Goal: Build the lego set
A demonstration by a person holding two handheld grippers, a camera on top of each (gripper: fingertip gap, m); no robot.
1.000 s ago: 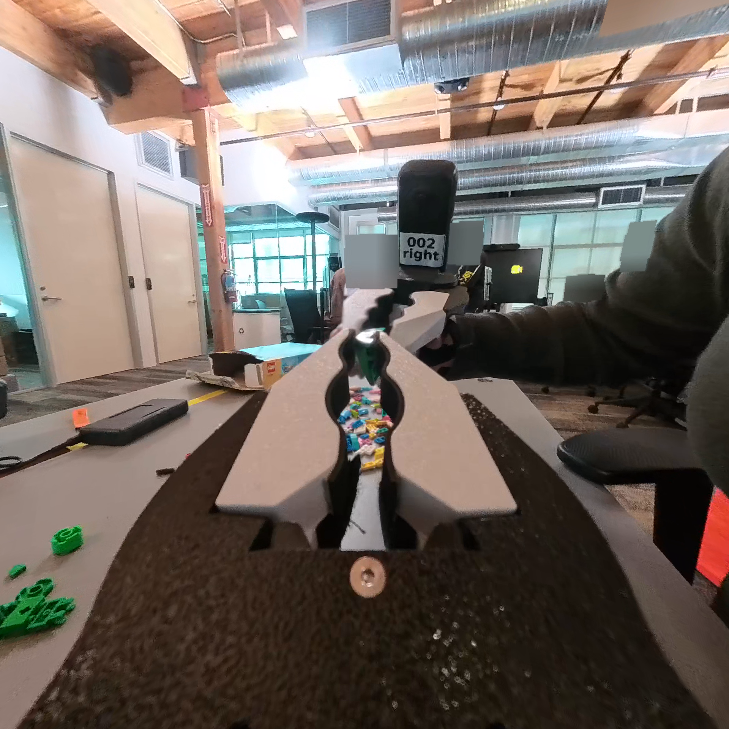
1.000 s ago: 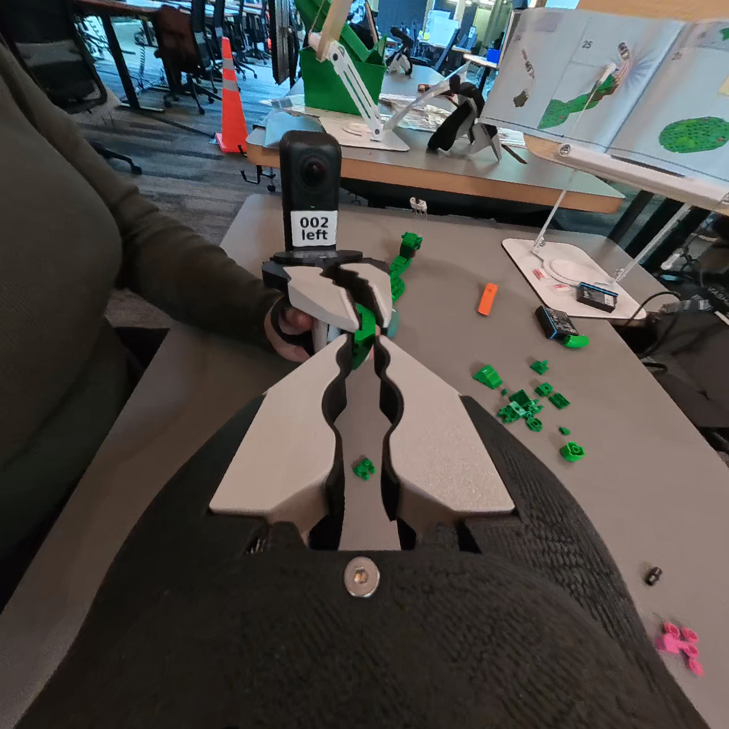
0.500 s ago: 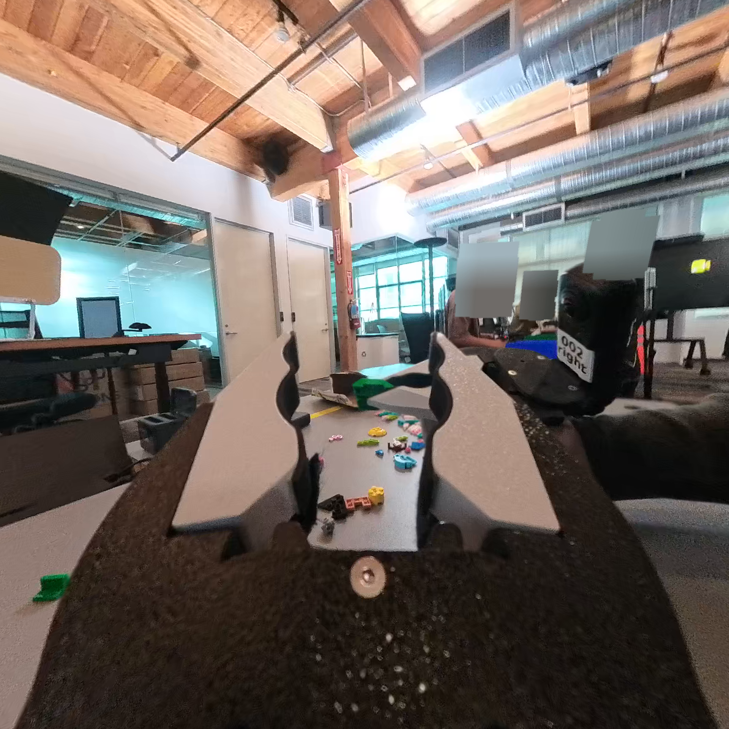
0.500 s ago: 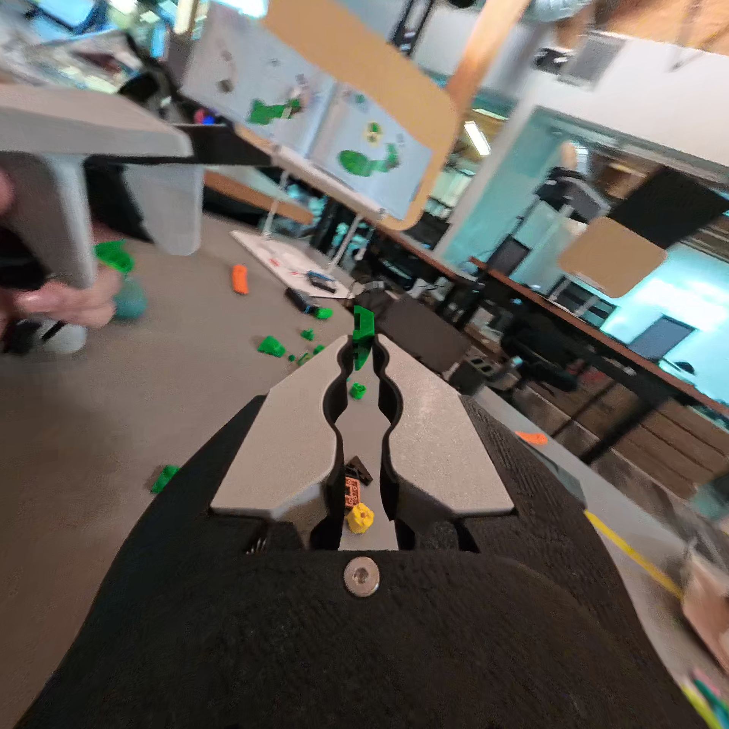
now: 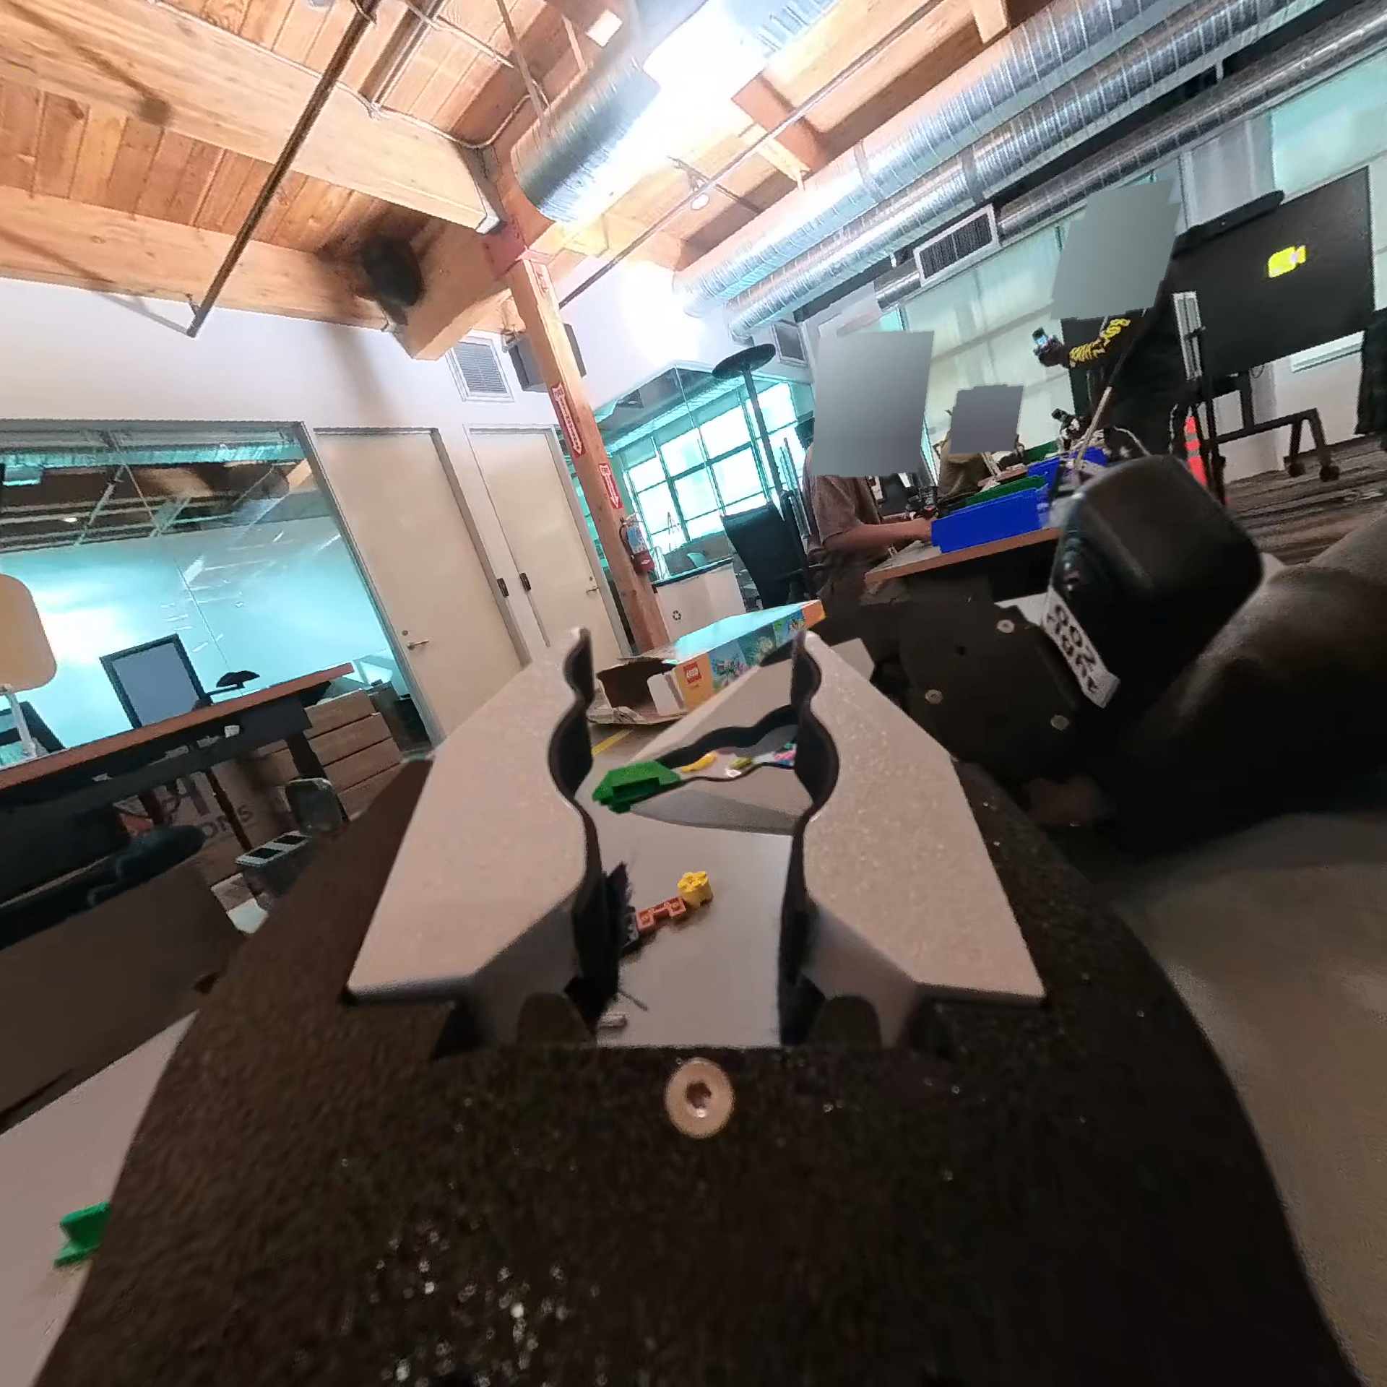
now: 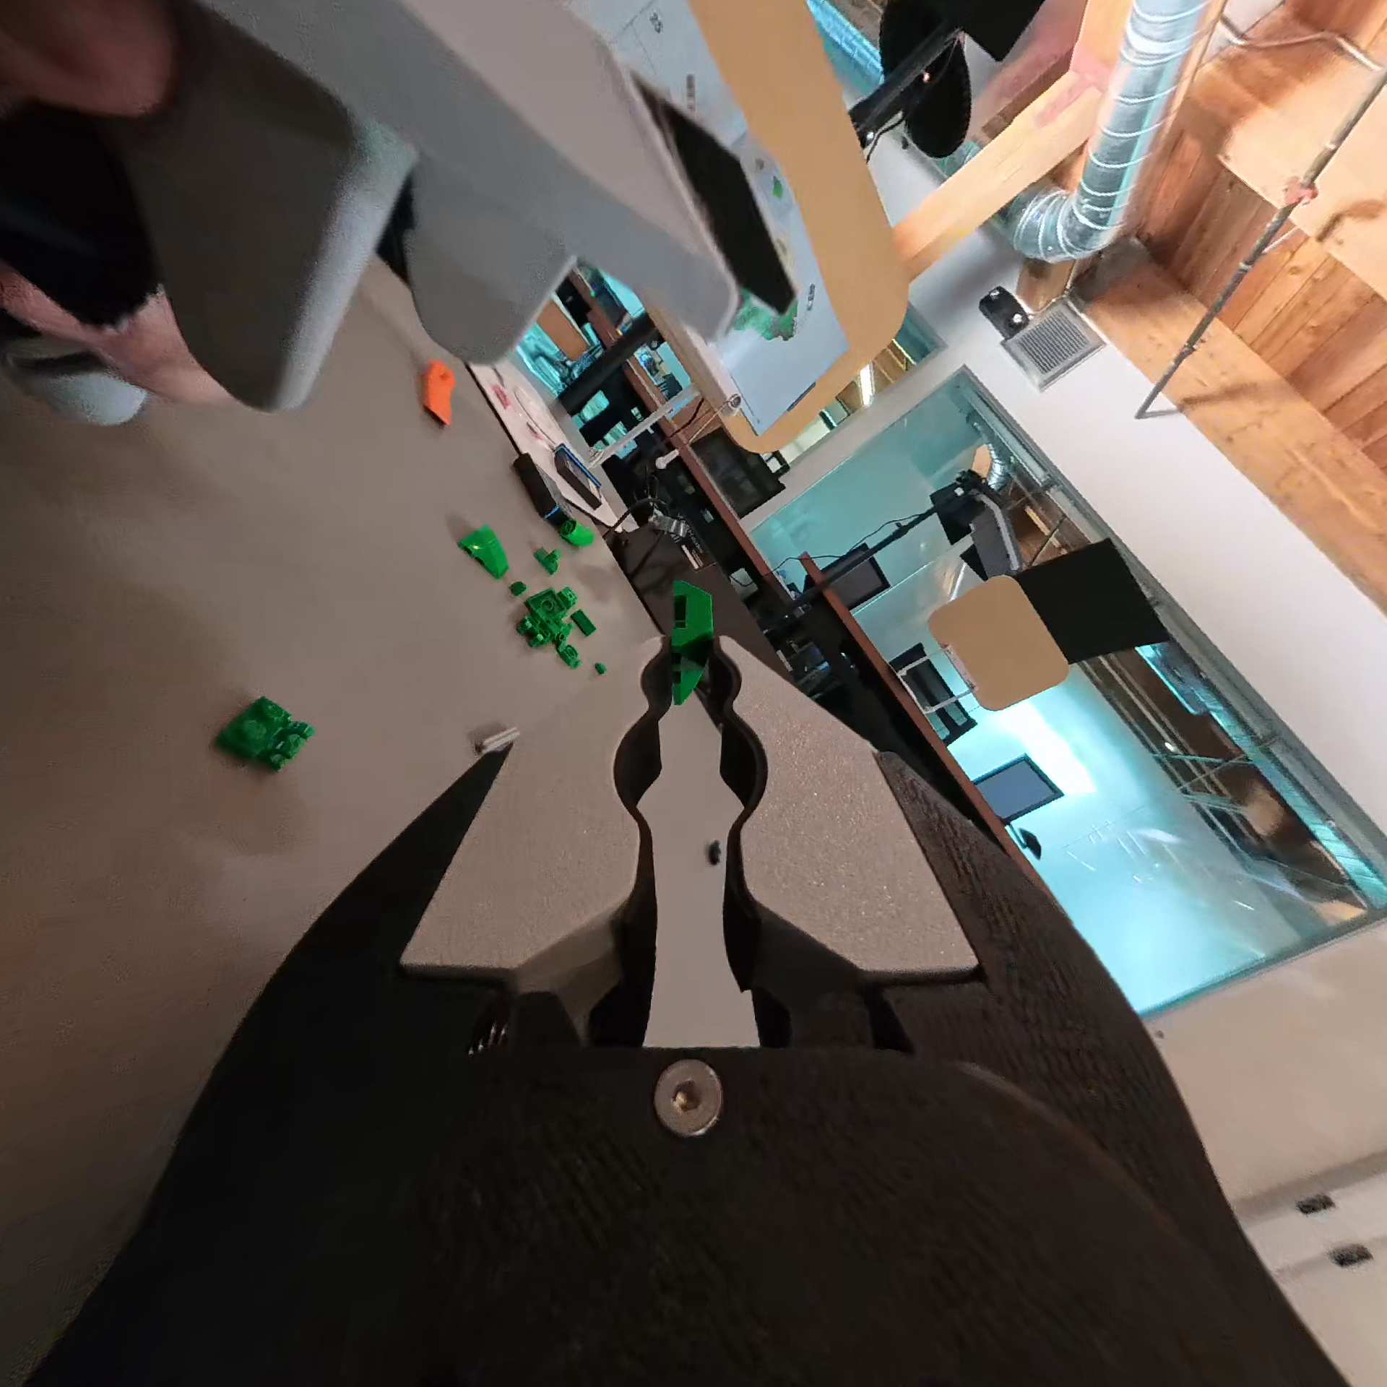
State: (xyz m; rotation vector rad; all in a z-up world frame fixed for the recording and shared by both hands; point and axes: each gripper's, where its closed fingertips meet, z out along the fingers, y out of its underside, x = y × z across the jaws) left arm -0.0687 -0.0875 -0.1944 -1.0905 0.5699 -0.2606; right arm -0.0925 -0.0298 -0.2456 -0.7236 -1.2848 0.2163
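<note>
Green piece [image 6: 689, 630] now pinched only by right hand-held gripper [image 6: 687, 660]; left hand-held gripper [image 5: 690, 675] wide, empty.

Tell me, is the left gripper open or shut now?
Open. In the left wrist view the left gripper has a wide gap between its fingers, with nothing clamped; table and small bricks show through.

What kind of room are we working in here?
Likely an open-plan office or lab: exposed wood ceiling with metal ducts, glass-walled meeting room, and people seated at a desk behind.
</note>
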